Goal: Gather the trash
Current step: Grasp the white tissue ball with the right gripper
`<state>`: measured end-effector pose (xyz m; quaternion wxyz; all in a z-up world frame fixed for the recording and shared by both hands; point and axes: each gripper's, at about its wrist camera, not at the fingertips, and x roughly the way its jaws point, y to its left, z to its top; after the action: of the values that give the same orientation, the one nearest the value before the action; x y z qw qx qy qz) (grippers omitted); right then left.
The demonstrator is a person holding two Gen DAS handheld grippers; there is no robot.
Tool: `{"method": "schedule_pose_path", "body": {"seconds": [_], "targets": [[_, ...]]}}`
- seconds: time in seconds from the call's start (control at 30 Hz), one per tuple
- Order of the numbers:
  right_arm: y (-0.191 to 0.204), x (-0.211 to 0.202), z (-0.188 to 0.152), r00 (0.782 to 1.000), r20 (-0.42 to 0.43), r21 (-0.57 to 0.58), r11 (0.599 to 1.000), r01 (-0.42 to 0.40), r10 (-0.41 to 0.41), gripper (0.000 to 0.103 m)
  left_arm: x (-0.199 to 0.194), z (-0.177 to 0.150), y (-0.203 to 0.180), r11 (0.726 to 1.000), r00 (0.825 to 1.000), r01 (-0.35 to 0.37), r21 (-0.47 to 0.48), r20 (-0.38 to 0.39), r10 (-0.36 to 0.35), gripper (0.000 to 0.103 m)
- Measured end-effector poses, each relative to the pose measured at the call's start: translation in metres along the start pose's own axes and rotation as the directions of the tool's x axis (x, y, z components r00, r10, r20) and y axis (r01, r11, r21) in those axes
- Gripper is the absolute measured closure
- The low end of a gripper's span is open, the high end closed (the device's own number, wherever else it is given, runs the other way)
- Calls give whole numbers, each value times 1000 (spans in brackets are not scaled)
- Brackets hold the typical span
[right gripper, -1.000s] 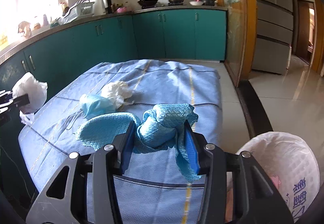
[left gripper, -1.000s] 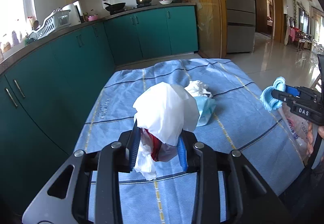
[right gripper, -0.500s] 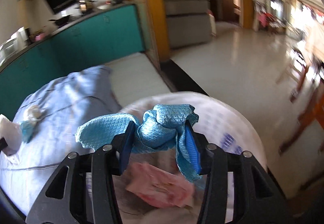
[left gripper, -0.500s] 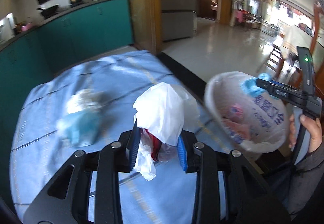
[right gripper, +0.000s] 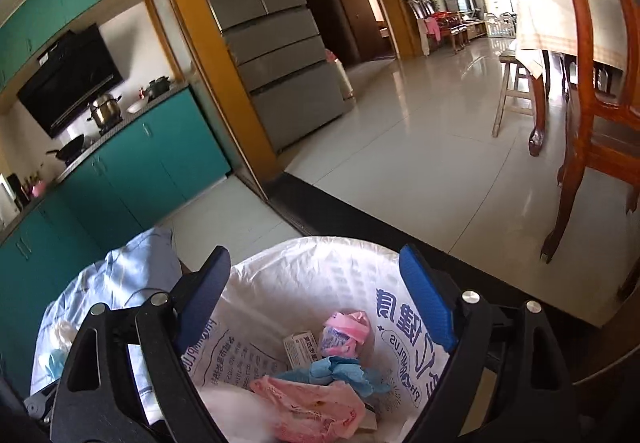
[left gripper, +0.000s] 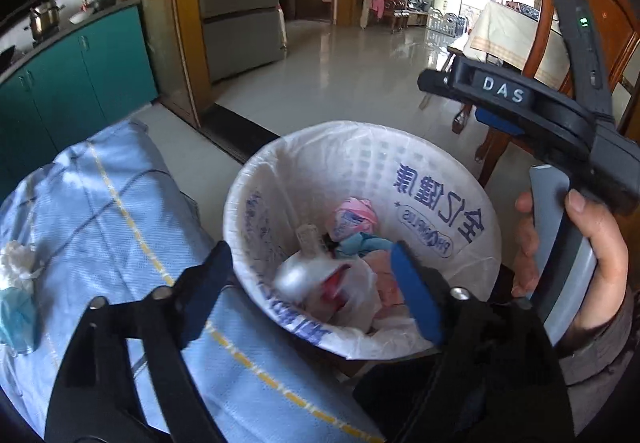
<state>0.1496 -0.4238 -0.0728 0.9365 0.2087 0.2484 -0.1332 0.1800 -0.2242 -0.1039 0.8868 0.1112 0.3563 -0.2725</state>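
Note:
The trash bin, lined with a white printed bag [left gripper: 436,179], stands beside the table. My left gripper [left gripper: 312,291] hovers over it, jaws opening, nothing pressed between the pads. Below them the white plastic bag with red inside [left gripper: 340,291] shows blurred inside the bin. My right gripper [right gripper: 316,271] is also over the bin [right gripper: 288,283], jaws opening and empty. The blue cloth [right gripper: 340,371] lies in the bin among pink wrappers [right gripper: 344,329]. A hand holds the right gripper [left gripper: 460,103] at the bin's far side. A white tissue [left gripper: 16,259] and a blue mask [left gripper: 16,311] lie on the table.
The table has a blue striped cloth [left gripper: 120,203] at the left of the bin. A wooden chair [right gripper: 580,147] and a dining table stand to the right. Teal cabinets [right gripper: 152,159] and a grey fridge [right gripper: 272,43] line the far side across tiled floor.
Both grippers swung from the table to over the bin and opened. The white bag left the left jaws and the blue cloth left the right jaws; both now sit in the bin.

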Motion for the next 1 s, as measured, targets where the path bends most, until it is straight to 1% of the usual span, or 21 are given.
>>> {"method": "schedule_pose_path", "body": {"seconds": [0.1,0.13,0.2,0.23,0.27,0.3,0.33,0.37,0.4,0.47,0.5,0.53,0.57,0.63,0.7,0.8,0.87,1.0], "targets": [[7,6,-4,1000,-29,-19,1000,-11,10,14,-22,-7,19,993,992,-119,-3,30,119,12],[10,7,-5,999,-36,-28,999,-17,16,14,-31,-12,30,986,985,-165,-19,41,166,10],[23,10,-7,998,-49,-58,998,-38,35,14,-47,-21,52,971,971,-230,-66,48,233,8],[27,9,-8,998,-48,-67,997,-49,46,14,-55,-28,66,959,962,-264,-104,40,269,8],[35,7,-8,997,-37,-80,994,-70,67,14,-61,-33,77,950,957,-284,-133,30,290,8],[40,4,-9,996,-15,-89,992,-88,87,14,-66,-37,88,941,952,-299,-161,19,306,8],[49,-5,-8,992,34,-101,988,-119,123,12,-73,-43,101,930,948,-311,-197,6,319,8],[55,-12,-9,986,73,-112,984,-139,147,9,-76,-49,110,922,945,-320,-220,-4,327,8],[64,-23,-10,977,129,-136,979,-153,170,3,-80,-53,119,914,942,-329,-239,-14,336,8],[81,-37,-14,956,206,-195,966,-168,208,3,-87,-62,136,892,929,-362,-269,-28,368,8],[93,-42,-18,947,229,-232,957,-172,225,3,-89,-64,139,885,923,-376,-275,-33,383,8],[100,-43,-20,945,237,-256,953,-164,226,3,-93,-69,145,870,911,-404,-283,-39,410,8],[115,-41,-24,950,229,-295,945,-141,214,3,-97,-72,151,855,898,-430,-290,-42,437,8],[131,-36,-28,956,196,-345,928,-141,218,3,-106,-79,163,828,877,-468,-308,-50,477,8],[144,-29,-32,954,137,-363,910,-203,267,3,-111,-84,173,809,868,-483,-333,-60,493,8],[154,-22,-34,947,93,-340,904,-260,307,3,-121,-93,189,779,854,-500,-378,-67,515,6],[160,-21,-35,944,75,-347,896,-278,322,3,-129,-99,200,754,840,-517,-406,-70,538,6],[182,-20,-43,949,24,-418,866,-276,314,3,-139,-111,218,713,819,-542,-446,-87,568,5]]}}
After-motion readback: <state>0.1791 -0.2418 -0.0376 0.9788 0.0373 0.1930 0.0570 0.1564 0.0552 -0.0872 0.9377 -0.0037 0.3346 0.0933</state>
